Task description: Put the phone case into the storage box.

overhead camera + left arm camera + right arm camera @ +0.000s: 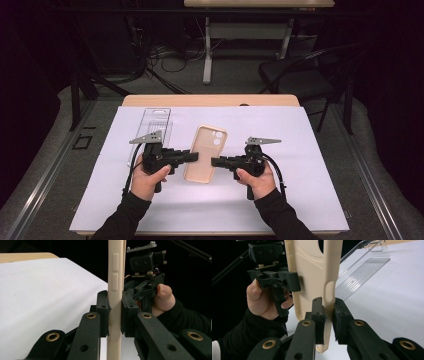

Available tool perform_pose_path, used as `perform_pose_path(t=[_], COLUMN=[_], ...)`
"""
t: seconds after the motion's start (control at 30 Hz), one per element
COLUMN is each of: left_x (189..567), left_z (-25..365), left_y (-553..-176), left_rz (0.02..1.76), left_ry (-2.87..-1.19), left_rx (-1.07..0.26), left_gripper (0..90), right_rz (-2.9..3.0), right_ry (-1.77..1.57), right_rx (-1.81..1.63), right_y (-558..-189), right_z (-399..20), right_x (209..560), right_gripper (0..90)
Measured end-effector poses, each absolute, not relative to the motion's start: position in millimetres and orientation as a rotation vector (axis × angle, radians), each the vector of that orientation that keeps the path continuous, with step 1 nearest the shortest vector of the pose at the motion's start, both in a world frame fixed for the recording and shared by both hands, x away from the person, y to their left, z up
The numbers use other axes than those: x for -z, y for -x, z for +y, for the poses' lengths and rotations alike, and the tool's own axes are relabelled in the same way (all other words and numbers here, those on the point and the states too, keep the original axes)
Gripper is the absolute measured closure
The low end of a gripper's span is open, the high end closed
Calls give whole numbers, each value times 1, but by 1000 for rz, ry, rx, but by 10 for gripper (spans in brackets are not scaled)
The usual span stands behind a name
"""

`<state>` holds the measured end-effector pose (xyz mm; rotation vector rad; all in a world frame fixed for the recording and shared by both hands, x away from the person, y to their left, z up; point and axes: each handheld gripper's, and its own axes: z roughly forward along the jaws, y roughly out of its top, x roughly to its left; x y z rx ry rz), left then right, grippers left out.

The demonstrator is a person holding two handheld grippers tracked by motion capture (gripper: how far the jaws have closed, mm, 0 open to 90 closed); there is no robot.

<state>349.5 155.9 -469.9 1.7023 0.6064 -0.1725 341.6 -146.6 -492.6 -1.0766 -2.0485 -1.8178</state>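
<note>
A beige phone case [205, 150] hangs just above the white sheet, gripped from both sides. My left gripper [193, 156] is shut on its left long edge. In the left gripper view the case [115, 277] stands edge-on, with side-button bumps, and the left gripper [115, 311] has both pads pressed on it. My right gripper [216, 161] is shut on the opposite edge. In the right gripper view the case [312, 270] shows its inner face and camera cut-out, and the right gripper [328, 315] pinches its rim.
A clear plastic package [152, 125] lies flat on the white sheet [280, 200] behind my left gripper, and it appears behind the case as the clear package [362, 272]. The wooden table edge [210, 100] runs along the back. A dark chair [300, 75] stands beyond.
</note>
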Motion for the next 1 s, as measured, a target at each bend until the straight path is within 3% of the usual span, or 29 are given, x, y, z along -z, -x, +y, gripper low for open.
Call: perform_pose_path(t=[0.43,1.0], left_x=[469,469], left_z=[155,156], left_y=[-349,-350], left_rz=[611,643], left_ry=[-1709,-1710], left_rx=[158,137], left_gripper=[768,613], right_rz=[-2057,-2058], right_ry=[1079,1102], right_rx=[1832,1846], right_y=[-341,-342], right_z=[-147,-151], right_x=[492,491], right_gripper=[813,813])
